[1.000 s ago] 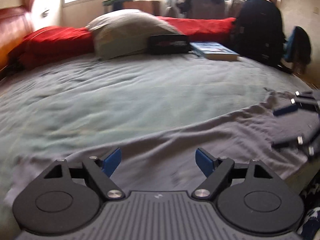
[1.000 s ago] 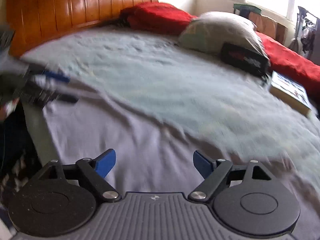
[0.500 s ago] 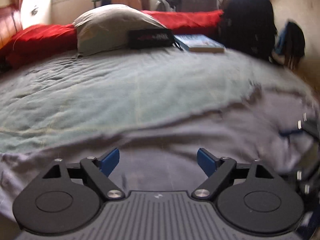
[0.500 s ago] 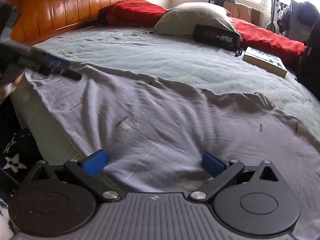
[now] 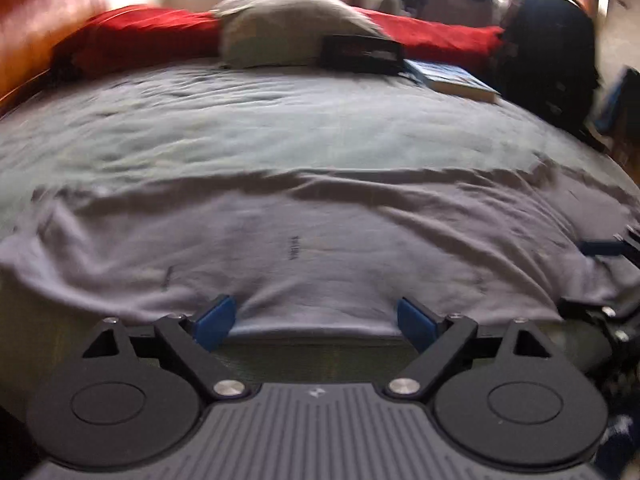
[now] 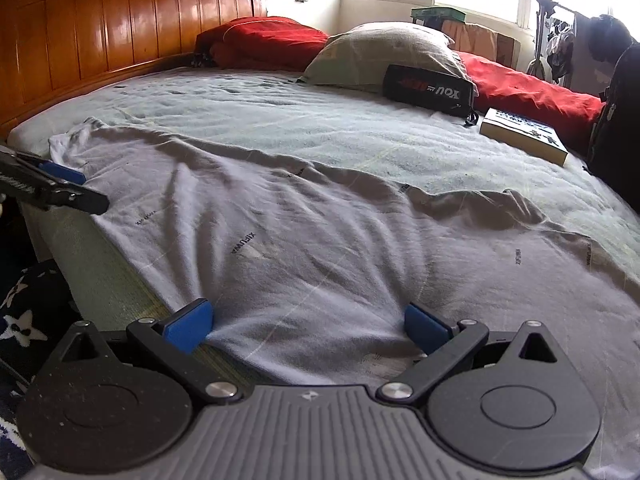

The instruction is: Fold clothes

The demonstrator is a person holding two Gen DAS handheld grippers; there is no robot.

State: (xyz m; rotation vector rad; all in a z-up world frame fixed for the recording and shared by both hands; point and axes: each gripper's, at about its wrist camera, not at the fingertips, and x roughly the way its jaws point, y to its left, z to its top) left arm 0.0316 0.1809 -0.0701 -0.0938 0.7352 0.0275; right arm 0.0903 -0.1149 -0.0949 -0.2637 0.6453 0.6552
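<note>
A pale grey garment (image 6: 320, 240) lies spread out in a single layer across the lower half of both frames, along the near edge of the bed (image 6: 280, 120), wrinkled and showing no fold. The left gripper (image 5: 316, 320) stands wide open at the bottom centre of its frame, its blue pads either side of the garment's near hem, clamping nothing. The right gripper (image 6: 308, 324) is likewise spread open at the bottom of its frame over the hem, holding nothing. Judging from this, the folding is all left to do on this piece: the cloth is laid flat, ready for its edge to be taken up
</note>
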